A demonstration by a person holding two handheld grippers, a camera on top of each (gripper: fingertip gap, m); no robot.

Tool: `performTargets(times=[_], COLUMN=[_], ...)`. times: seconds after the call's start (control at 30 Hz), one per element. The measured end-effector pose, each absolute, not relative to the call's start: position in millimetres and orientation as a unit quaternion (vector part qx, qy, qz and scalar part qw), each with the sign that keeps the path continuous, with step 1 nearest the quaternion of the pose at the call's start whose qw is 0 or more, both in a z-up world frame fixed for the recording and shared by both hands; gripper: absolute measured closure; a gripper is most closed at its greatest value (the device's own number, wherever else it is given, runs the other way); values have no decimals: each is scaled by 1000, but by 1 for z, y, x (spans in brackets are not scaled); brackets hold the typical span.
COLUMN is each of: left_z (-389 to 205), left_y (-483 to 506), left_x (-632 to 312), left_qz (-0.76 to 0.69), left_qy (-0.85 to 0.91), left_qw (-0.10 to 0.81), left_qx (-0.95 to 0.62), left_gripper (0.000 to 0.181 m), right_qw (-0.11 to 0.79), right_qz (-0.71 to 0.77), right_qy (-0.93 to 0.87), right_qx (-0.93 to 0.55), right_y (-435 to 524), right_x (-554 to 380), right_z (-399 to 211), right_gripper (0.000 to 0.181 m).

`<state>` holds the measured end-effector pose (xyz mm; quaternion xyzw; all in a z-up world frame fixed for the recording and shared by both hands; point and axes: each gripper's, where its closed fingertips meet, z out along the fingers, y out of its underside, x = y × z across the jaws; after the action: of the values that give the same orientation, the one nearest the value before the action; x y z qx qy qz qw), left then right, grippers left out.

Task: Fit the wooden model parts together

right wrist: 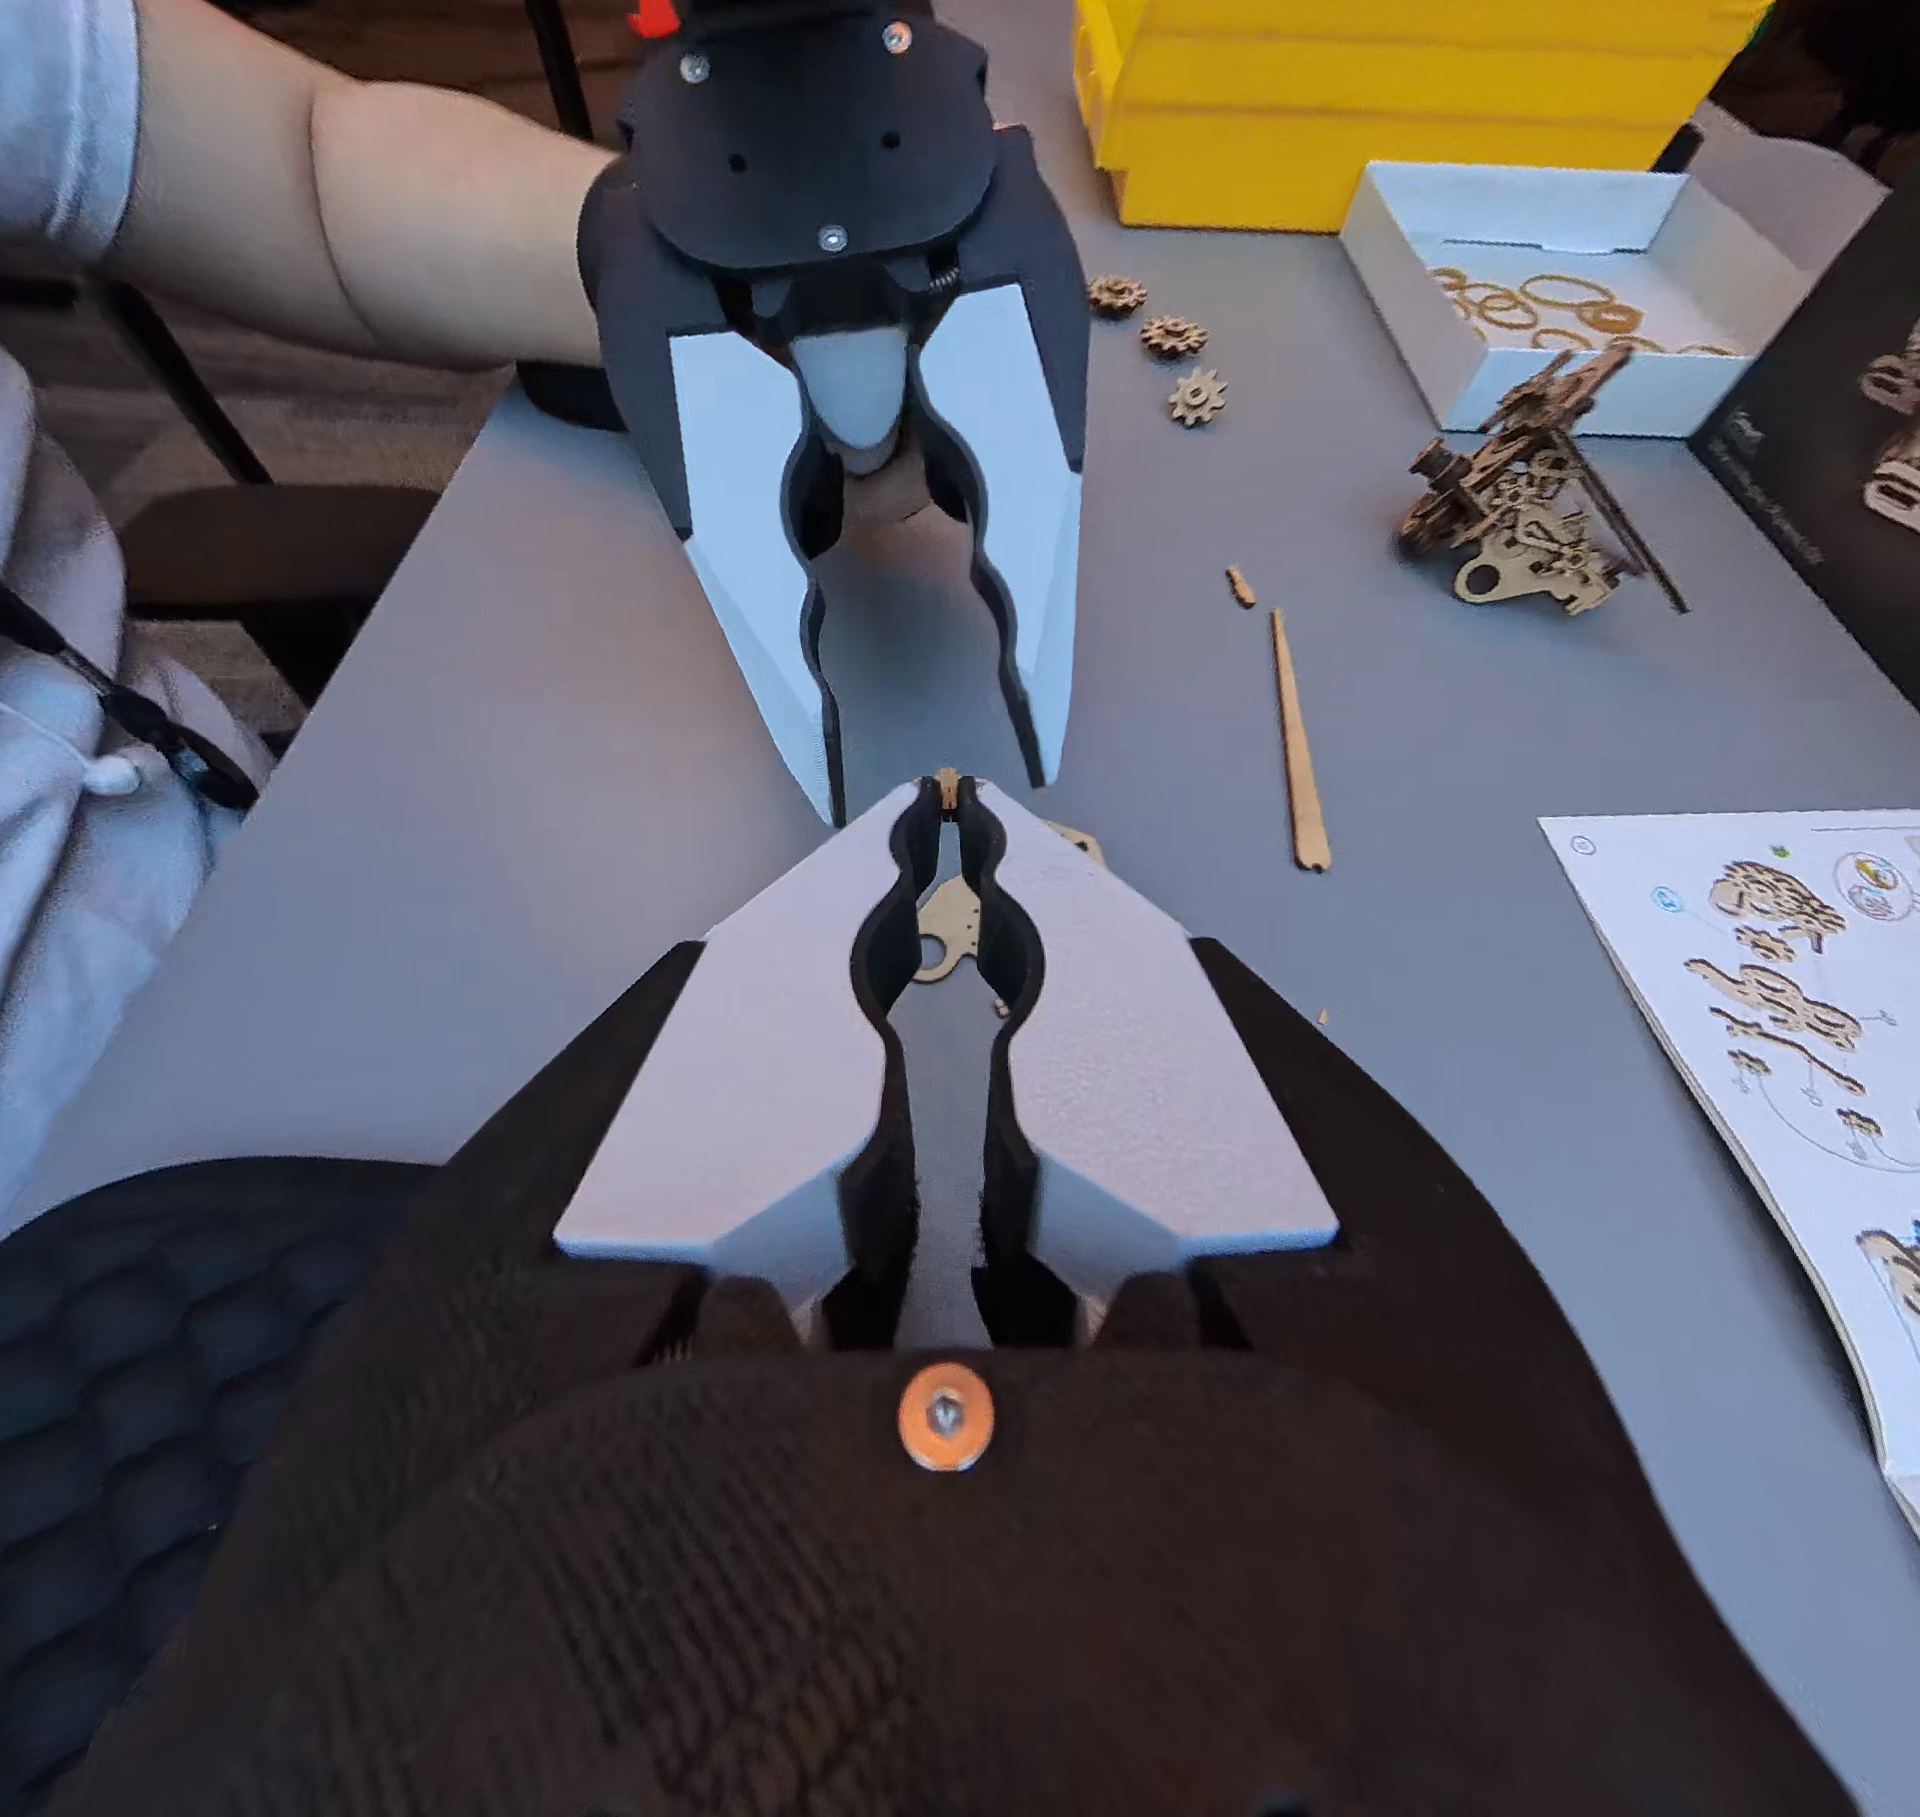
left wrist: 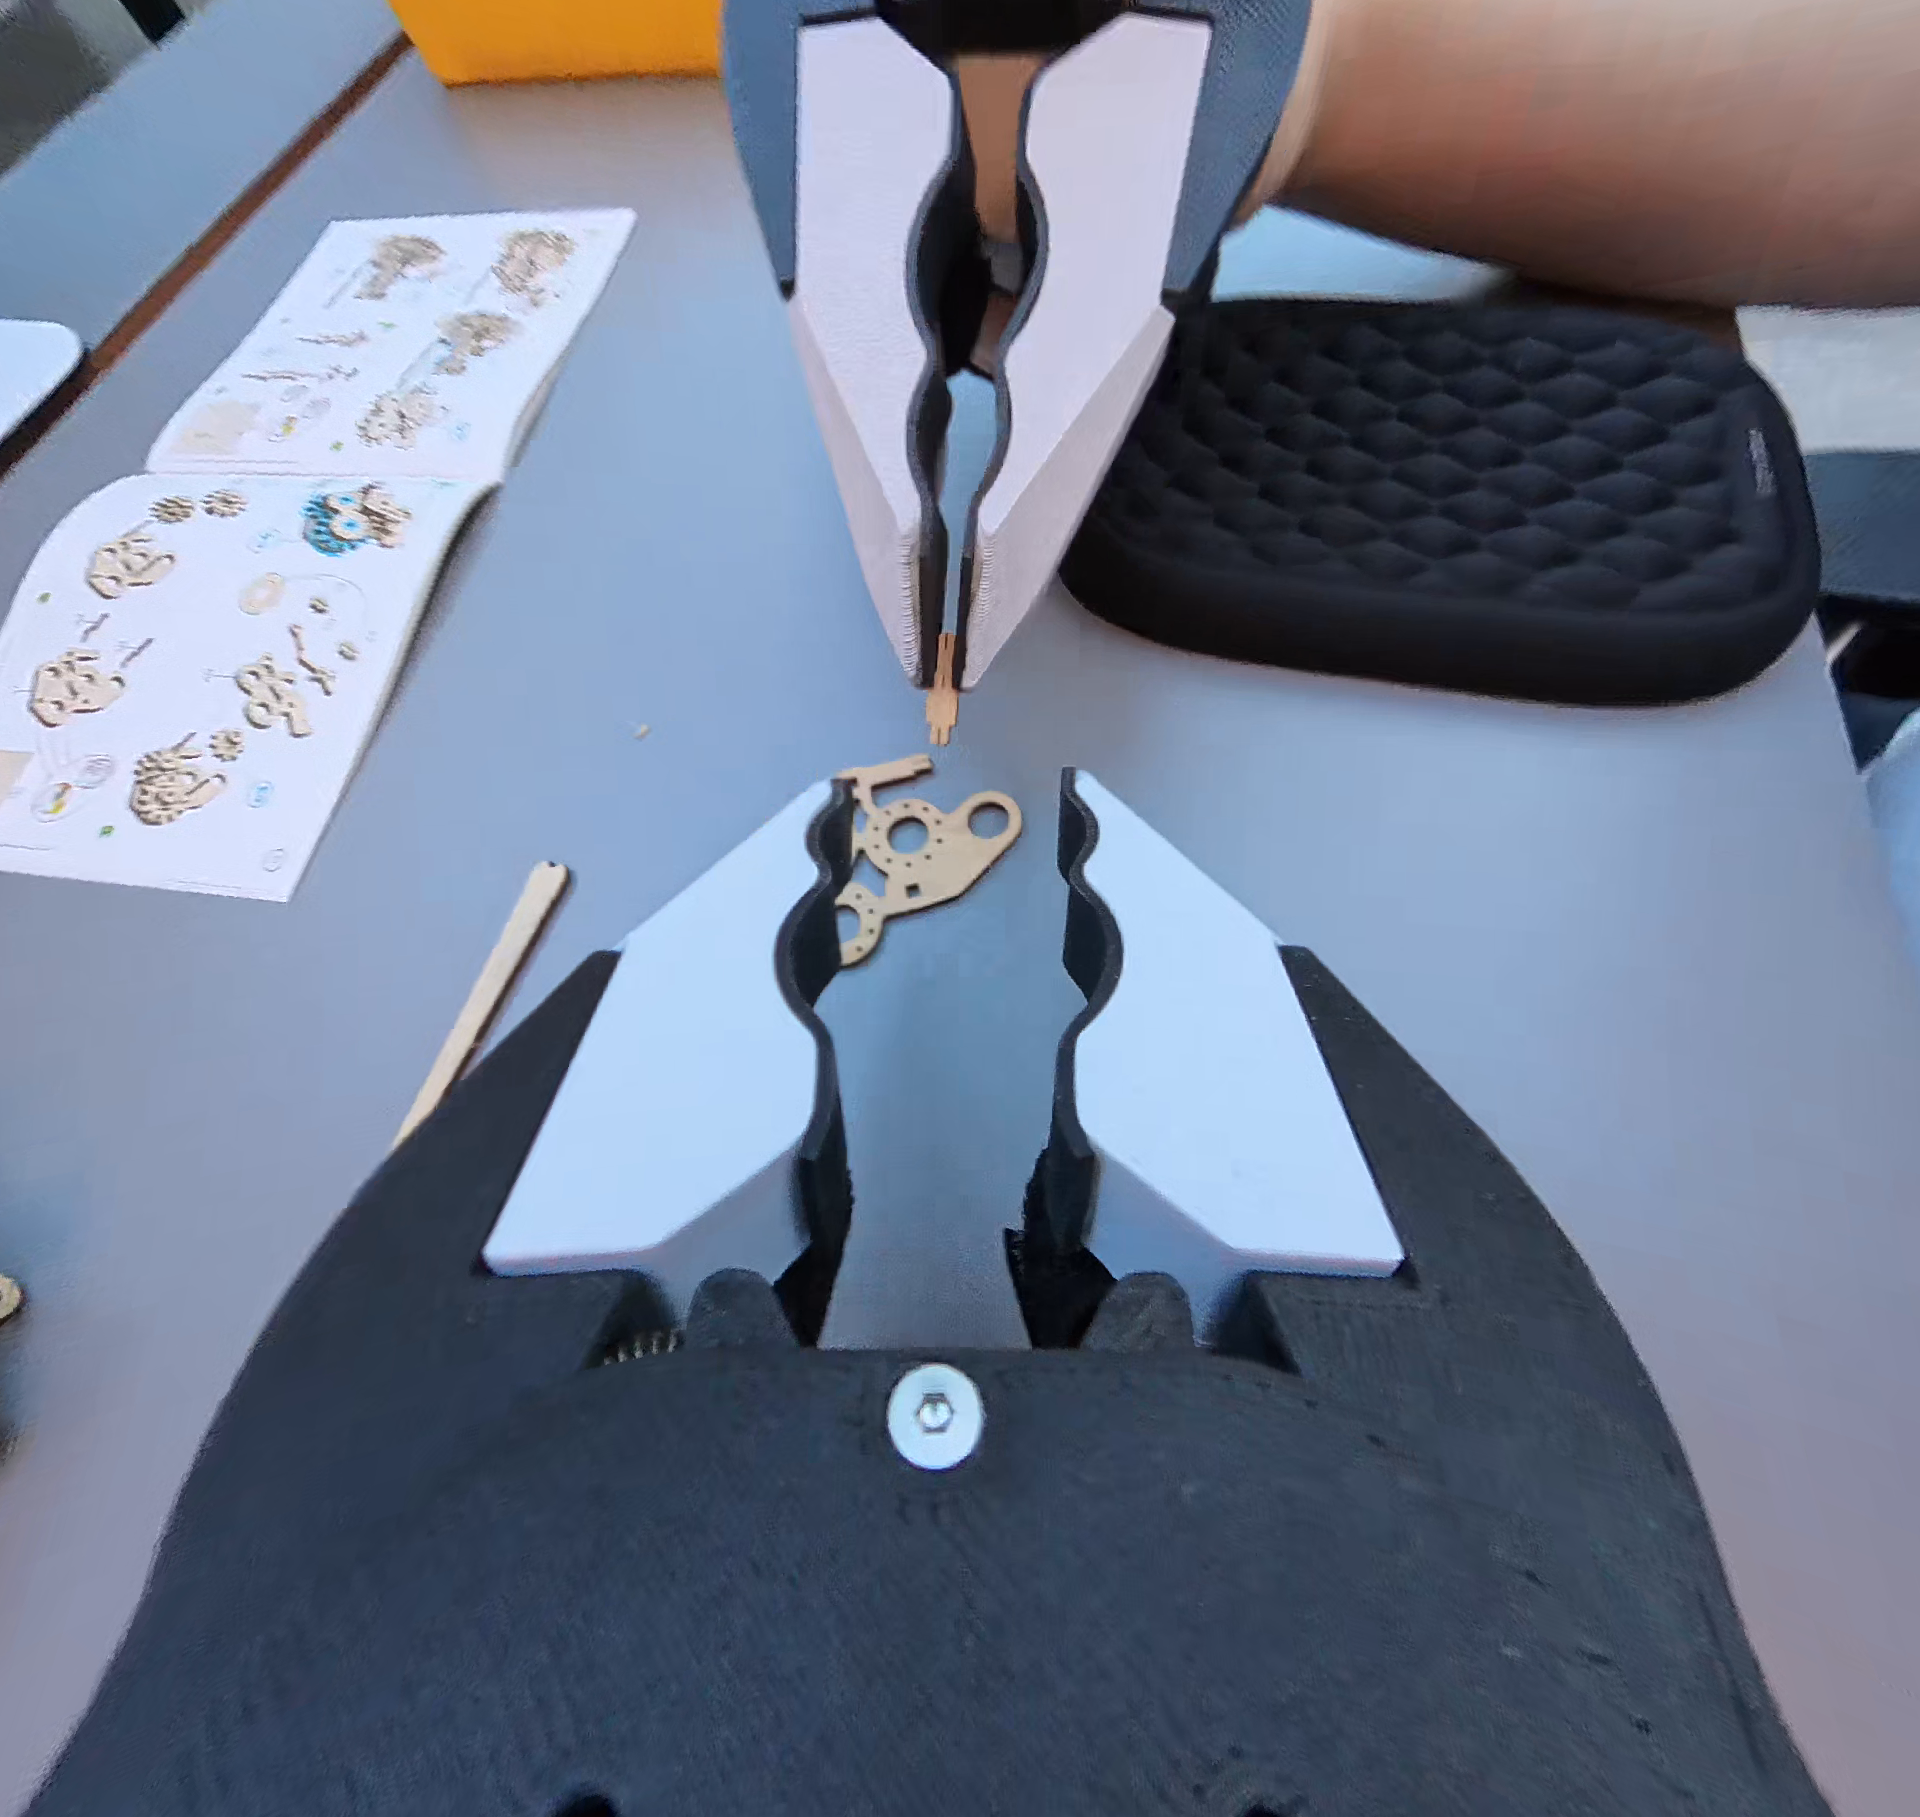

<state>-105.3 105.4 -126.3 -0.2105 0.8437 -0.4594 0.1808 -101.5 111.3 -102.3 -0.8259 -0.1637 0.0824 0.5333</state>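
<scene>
The flat wooden plate (left wrist: 928, 848) lies on the grey table (left wrist: 665, 624); the left gripper (left wrist: 951, 791) stands spread wide around it, left fingertip over its edge, holding nothing; just beyond the plate, the right gripper (left wrist: 945, 671) is clamped on a small wooden peg (left wrist: 942, 713), its tip pointing toward the plate without touching; a long wooden stick (left wrist: 488, 998) lies left of the plate.

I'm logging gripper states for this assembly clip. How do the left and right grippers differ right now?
The left gripper is open with nothing between its fingers; the right gripper is shut on a small wooden peg. The left gripper hangs low around the flat perforated wooden plate on the grey table; the right gripper points its peg down toward that plate. Both have white fingers with wavy black pads.
</scene>
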Motion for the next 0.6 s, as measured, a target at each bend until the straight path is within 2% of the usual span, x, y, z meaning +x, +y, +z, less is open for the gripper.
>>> performTargets(times=[0.03, 0.1, 0.23, 0.6], left_z=[-118, -102, -76, -21], left_y=[107, 112, 127, 165], left_x=[-102, -97, -88, -81], left_qz=[-477, -513, -554, -636], left_qy=[830, 802, 761, 656], left_qw=[187, 194, 218, 244], left_qx=[-219, -235, -259, -325], left_gripper=[138, 130, 126, 140], right_qw=[542, 561, 595, 618], right_qz=[77, 65, 47, -17], right_qy=[-145, -113, -53, 41], right_qx=[-824, -818, -801, -785], right_y=[110, 107, 104, 83], right_x=[-96, -88, -72, -25], right_z=[-99, -93, -83, -72], right_gripper=[179, 179, 179, 179])
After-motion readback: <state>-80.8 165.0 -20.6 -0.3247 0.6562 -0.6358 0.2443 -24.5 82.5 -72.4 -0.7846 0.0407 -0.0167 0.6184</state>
